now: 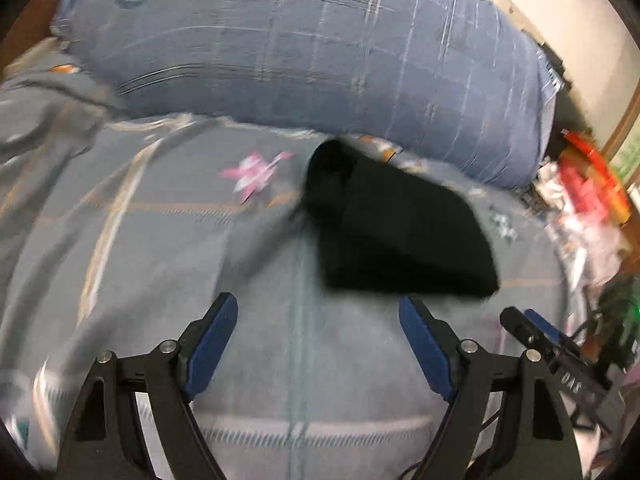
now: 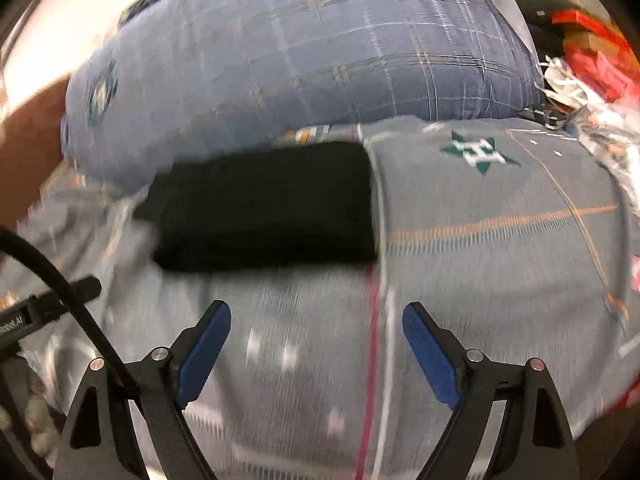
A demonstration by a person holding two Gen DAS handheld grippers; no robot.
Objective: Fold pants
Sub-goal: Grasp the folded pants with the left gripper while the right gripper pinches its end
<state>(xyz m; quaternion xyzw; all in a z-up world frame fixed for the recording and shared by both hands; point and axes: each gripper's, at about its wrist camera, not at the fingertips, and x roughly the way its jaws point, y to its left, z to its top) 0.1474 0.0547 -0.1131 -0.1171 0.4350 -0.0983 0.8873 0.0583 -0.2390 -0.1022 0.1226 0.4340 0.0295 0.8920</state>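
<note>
A grey patterned bed point(image 2: 500, 248) fills the room, a big blue plaid pillow point(image 2: 320, 48) along its far side. The black pants point(image 2: 268, 208) lie as a compact folded bundle just in front of that pillow, long axis running left to right. Both grippers sit well short of it, the right gripper point(image 2: 316, 344) more squarely facing it, the left gripper point(image 1: 318, 344) seeing it off to its right. Both sets of fingers are spread wide and hold nothing, so the folding looks essentially done.

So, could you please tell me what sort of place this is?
Probably a bedroom: folded black pants lie on a grey patterned bedsheet, before a bulky blue plaid quilt, with red clutter alongside.
</note>
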